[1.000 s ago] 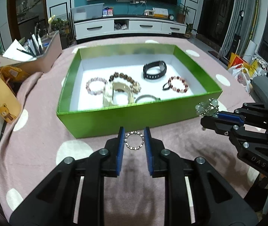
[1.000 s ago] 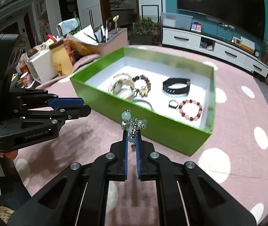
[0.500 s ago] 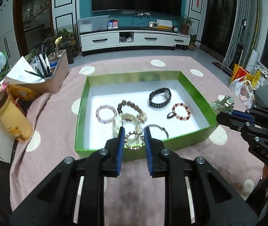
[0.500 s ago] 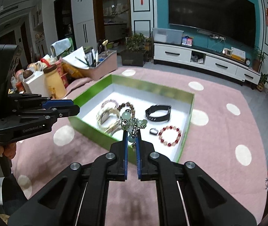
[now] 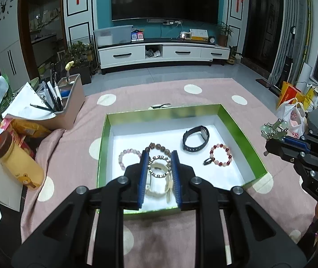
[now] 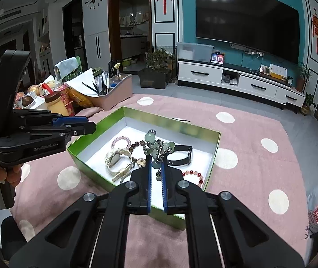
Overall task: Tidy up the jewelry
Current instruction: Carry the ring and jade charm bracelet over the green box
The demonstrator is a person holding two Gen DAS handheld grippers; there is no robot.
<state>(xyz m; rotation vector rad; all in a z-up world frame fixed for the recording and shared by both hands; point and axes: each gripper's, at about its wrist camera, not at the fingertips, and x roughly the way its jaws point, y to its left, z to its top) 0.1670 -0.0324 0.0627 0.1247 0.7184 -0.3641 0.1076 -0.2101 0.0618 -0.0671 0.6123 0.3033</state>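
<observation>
My left gripper (image 5: 159,167) is closed down on a small silver ring bracelet (image 5: 159,166), its blue pads pressing the ring's two sides so it stands upright between them, held in the air over the near part of the green box (image 5: 243,134). My right gripper (image 6: 156,167) is nearly shut, pinching the tail of a pale green bead charm cluster (image 6: 157,146) that sticks up above the fingertips. Inside the box, on its white floor, lie a pink bead bracelet (image 5: 128,157), a brown bead bracelet (image 5: 159,146), a cream watch (image 6: 117,158), a black band (image 5: 195,140) and a red bead bracelet (image 5: 221,154). The box sits on the pink counter (image 5: 203,93) with pale dots. Compared with a second ago, both grippers have risen with their grips unchanged: the box then filled the view close in front, and now I look down into it from higher up.
</observation>
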